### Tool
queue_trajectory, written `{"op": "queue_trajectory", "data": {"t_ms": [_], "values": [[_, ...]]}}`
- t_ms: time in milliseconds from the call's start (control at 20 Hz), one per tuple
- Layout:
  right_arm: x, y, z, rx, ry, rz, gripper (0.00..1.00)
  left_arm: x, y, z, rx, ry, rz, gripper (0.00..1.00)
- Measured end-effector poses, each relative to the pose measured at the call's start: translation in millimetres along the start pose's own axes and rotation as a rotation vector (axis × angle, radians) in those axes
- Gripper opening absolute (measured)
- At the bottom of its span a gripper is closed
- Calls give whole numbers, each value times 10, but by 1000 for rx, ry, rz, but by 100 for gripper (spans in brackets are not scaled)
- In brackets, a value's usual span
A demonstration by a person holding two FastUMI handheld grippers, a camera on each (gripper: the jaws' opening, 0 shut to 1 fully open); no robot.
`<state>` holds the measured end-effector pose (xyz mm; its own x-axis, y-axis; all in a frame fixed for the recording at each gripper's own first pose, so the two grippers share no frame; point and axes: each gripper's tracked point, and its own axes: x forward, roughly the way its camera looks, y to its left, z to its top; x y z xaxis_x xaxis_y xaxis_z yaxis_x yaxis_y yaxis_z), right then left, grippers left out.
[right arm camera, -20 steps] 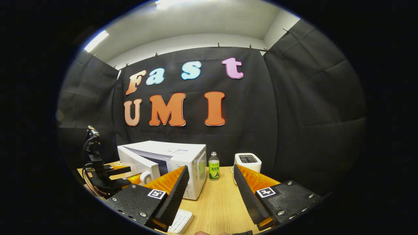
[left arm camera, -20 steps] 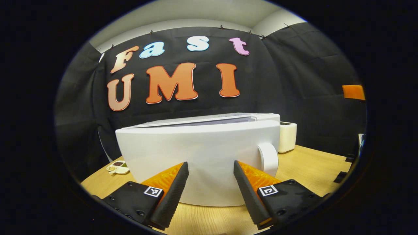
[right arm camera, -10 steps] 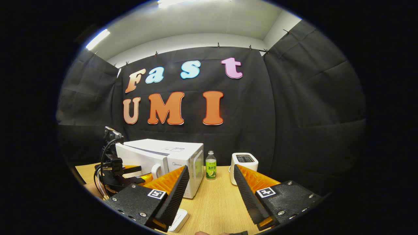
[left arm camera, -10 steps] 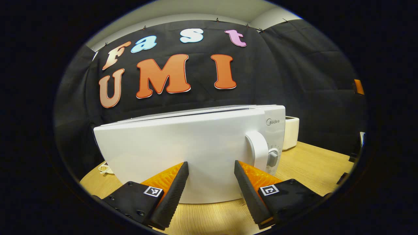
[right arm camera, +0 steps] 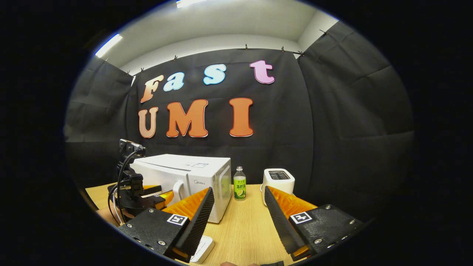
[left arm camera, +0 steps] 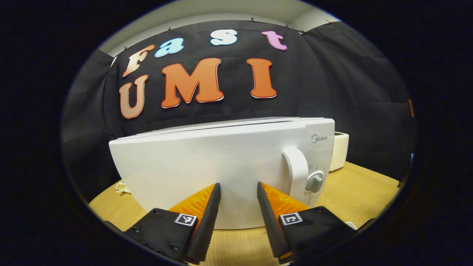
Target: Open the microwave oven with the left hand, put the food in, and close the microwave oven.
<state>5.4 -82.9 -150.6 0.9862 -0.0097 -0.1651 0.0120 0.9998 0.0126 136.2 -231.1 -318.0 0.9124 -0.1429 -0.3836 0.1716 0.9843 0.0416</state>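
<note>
Left hand-held gripper (left arm camera: 238, 190) sits right up against the front of the microwave oven (left arm camera: 221, 166), its fingers parted with nothing between them, a little narrower than a second ago. Just ahead of it, the white door (left arm camera: 207, 166) now lies flat and flush with the body; a second ago it stood angled out, with a dark gap along its top edge, and half a second ago it was nearly home. Slightly to the right of the fingers stands the curved door handle (left arm camera: 297, 171), and beside that the control knob (left arm camera: 315, 182). From the right gripper view, that same hand-held gripper (right arm camera: 153, 197) is pressed close to the door.

Right hand-held gripper (right arm camera: 238, 210) hovers over the counter (right arm camera: 244, 229), fingers well apart and empty, with a small white ribbed object (right arm camera: 202, 248) below its left finger. Farther ahead of it are a green-labelled bottle (right arm camera: 240, 183) and a white toaster (right arm camera: 278, 180), both to the right of the oven.

No food is visible anywhere outside the oven, so it is presumably inside. With the door shut, the task looks finished, or all but; a last firm push might confirm the latch.
</note>
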Motion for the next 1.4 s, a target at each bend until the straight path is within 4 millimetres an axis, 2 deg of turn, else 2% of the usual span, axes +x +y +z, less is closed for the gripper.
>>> {"op": "queue_trajectory", "data": {"t_ms": [100, 150, 200, 300, 350, 400, 500, 650, 700, 750, 1000, 1150, 1250, 1400], "values": [[21, -5, -48, -6, 11, -4, 86, 18, -77, -19, -9, 6, -21, 41], [34, -15, -61, -9, 13, -9, 86, 16, -123, -22, -9, 8, -39, 33], [34, -21, -60, -13, 12, -12, 86, 16, -173, -10, -8, 3, -53, 30], [45, -28, -63, -16, 9, -15, 86, 19, -268, 13, 1, -5, -77, 30], [46, -35, -71, -15, 10, -17, 86, 18, -244, 2, 8, -11, -60, 30], [51, -55, -85, -12, 11, -20, 86, 36, -306, -7, -1, -6, -66, 14], [55, -85, -106, -8, 16, -25, 86, 78, -329, -45, -8, 14, -61, 7], [68, -135, -131, 2, 20, -31, 86, 137, -318, -81, -38, 42, -44, 5], [64, -141, -142, 7, 23, -31, 86, 187, -324, -210, -66, 111, -37, 5], [77, -143, -149, 9, 25, -31, 86, 125, -358, -242, -98, 129, -47, 6], [60, -157, -141, 17, 25, -36, 86, 171, -337, -218, -67, 103, -41, 5], [9, -115, -99, 15, 19, -35, 86, 135, -320, -213, -45, 113, -35, 5], [-25, -100, -52, 3, 14, -38, 85, 54, -185, -53, -28, 81, -9, 6], [-52, -48, 88, -9, -5, -39, 86, -195, -16, 339, -56, 18, -3, 8]]}}
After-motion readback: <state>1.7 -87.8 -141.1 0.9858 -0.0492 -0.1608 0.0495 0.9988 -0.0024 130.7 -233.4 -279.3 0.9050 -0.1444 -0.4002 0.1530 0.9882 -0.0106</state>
